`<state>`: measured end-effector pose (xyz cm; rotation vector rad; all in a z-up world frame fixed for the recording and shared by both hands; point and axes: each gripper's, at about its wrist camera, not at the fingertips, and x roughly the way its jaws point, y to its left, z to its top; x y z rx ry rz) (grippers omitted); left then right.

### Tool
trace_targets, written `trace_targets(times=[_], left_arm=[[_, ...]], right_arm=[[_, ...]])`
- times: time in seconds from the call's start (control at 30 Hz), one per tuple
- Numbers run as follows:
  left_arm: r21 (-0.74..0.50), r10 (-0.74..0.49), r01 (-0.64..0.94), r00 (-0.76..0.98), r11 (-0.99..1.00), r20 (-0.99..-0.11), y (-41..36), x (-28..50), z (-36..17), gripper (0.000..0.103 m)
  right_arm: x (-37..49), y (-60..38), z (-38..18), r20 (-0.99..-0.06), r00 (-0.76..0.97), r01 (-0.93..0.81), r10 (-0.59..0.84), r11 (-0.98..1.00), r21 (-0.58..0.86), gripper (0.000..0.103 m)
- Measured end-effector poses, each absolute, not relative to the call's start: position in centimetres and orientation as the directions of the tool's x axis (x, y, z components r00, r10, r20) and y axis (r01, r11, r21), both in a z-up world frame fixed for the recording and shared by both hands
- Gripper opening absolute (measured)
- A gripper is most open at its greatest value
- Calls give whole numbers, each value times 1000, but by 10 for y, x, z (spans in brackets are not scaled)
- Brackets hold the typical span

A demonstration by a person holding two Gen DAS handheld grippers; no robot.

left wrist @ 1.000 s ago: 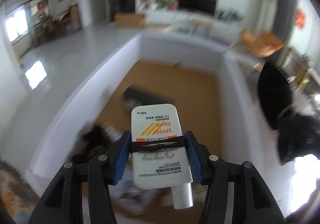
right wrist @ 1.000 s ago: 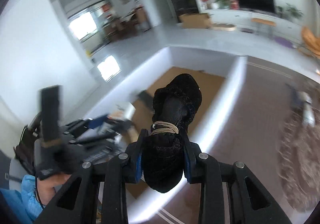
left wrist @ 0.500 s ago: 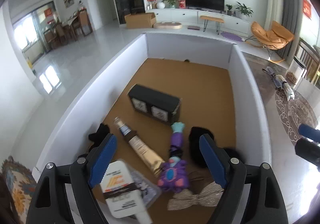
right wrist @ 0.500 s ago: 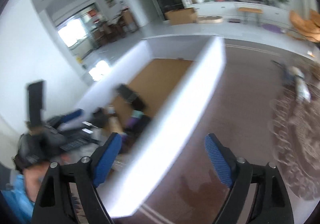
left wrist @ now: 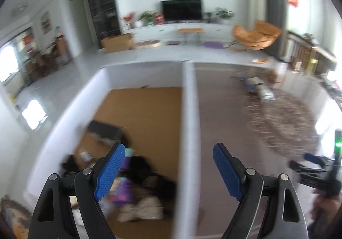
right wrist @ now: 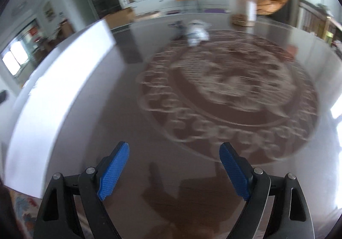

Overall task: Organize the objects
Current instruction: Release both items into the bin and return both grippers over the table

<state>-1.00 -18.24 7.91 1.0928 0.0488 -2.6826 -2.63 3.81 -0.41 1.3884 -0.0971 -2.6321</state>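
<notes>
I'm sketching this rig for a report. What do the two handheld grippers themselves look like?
Both match: the left gripper and right gripper have glossy black angular arms with cut-out slots and silver pivot screws. Each finger carries a blue pad with fine ribbed texture. No cables or sleeves show in the wrist views.

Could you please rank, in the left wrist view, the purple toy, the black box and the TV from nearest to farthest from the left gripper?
From the left gripper:
1. Purple toy, just beyond the left finger, in the bin.
2. Black box, farther up the bin, left side.
3. TV, on the far wall across the room.
</notes>
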Motion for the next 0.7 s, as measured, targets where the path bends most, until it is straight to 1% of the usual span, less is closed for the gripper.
trace_targets(times=[0.03, 0.13, 0.2, 0.27, 0.37, 0.47, 0.57, 0.7], left_arm=[[36, -164, 194, -701, -980, -694, -168, -10, 81, 85], [-38, -23, 74, -688, -997, -725, -130, -19, 69, 95], [-61, 35, 17, -650, -998, -759, -102, -31, 46, 95], [-50, 37, 4, -618, -999, -785, -85, -46, 23, 95], [-41, 14, 34, -575, -999, -818, -73, -73, -12, 95], [-38, -8, 70, -563, -997, -826, -73, -94, -34, 95], [5, -53, 88, -555, -996, -830, -73, -116, -52, 95], [31, -90, 116, -549, -993, -831, -78, -136, -66, 95]], right_arm=[[-28, 46, -7, -814, -560, 98, -154, -988, 119, 87], [-28, 67, -13, -813, -576, 45, -87, -996, 74, 87], [-25, 74, -15, -812, -581, 14, -55, -998, 57, 87], [-22, 82, -19, -809, -587, -14, -26, -999, 43, 87], [-15, 87, -23, -799, -601, -39, 12, -999, 15, 88], [-15, 87, -22, -794, -608, -46, 19, -999, 11, 88], [-19, 83, -24, -802, -596, -42, 33, -999, -10, 88], [-21, 81, -25, -810, -586, -32, 26, -999, -9, 97]])
